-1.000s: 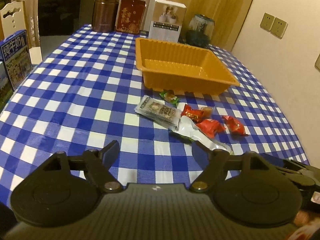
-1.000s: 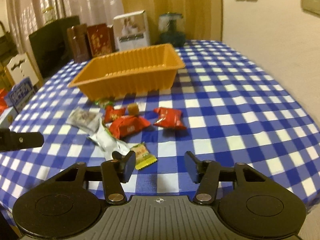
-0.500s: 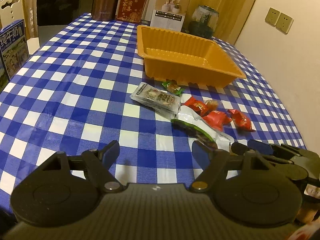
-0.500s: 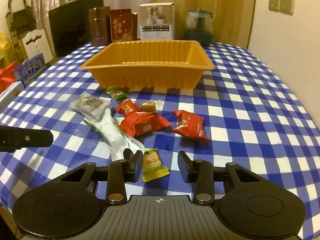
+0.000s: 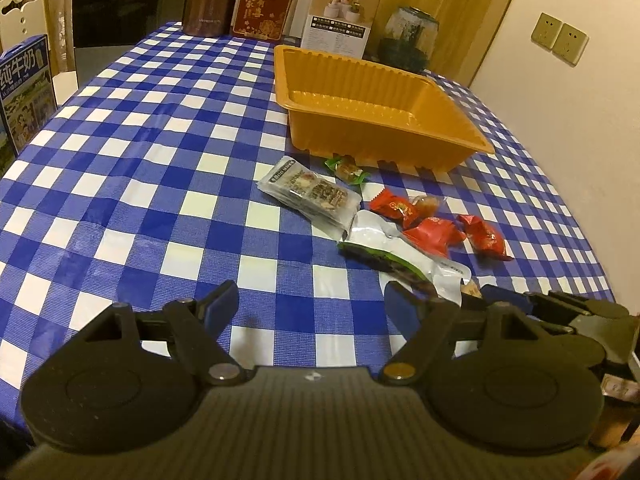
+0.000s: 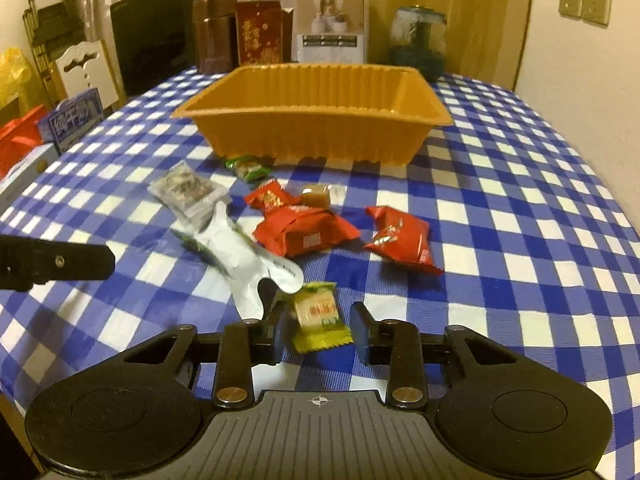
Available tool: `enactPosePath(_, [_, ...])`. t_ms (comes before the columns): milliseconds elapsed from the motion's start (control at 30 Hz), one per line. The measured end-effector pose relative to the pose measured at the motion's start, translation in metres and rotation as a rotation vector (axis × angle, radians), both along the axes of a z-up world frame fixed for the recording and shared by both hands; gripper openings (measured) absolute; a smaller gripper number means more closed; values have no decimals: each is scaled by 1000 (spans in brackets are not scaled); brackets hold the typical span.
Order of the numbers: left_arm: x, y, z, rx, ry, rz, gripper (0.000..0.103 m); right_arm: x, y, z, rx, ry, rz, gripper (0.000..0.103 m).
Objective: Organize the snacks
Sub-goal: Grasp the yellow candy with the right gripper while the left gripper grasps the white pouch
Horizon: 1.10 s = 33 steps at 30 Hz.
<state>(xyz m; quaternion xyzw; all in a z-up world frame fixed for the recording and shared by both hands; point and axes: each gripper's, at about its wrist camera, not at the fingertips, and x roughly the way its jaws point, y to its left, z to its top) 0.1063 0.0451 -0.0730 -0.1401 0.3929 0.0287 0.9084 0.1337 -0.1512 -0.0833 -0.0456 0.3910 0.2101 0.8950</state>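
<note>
The right gripper (image 6: 320,326) is low over the blue and white checked tablecloth (image 6: 520,240), and its jaws have just been closing around a small yellow-green candy (image 6: 320,314) that lies between them. The gap is now narrow, but a little space still shows on each side of the wrapper, so the pads do not seem to press on it yet, and the candy still lies flat on the cloth. The left finger (image 6: 276,330) of this gripper is just beside the end of a long white and green packet (image 6: 236,252). The left gripper (image 5: 312,300) stands wide, with only bare cloth between its fingers; it holds nothing and touches nothing. The other snacks lie in a loose group in front of the orange tray (image 6: 320,80): a clear packet with dark pieces (image 6: 188,192), a small green candy (image 6: 248,168) close to the tray's near wall, a caramel cube (image 6: 316,196), and three red packets (image 6: 304,228), one of them a little apart to the right. From both views, no snack can be seen inside the tray. Behind the tray, at the far edge of the table, stand a brown canister (image 6: 214,34), a red box (image 6: 260,32), a white box (image 6: 332,26) and a glass jar (image 6: 418,42).
</note>
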Motion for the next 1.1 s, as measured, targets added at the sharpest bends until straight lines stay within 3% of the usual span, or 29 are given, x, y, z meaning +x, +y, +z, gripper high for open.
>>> enactPosePath(367, [0, 0, -2, 0, 4, 5, 77, 10, -10, 9, 72, 6, -58, 29])
enactPosePath(800, [8, -1, -1, -6, 5, -5, 78, -28, 27, 12, 107, 51, 215, 29])
enactPosePath(1100, [32, -25, -8, -33, 0, -68, 77, -32, -5, 15, 46, 11, 37, 29])
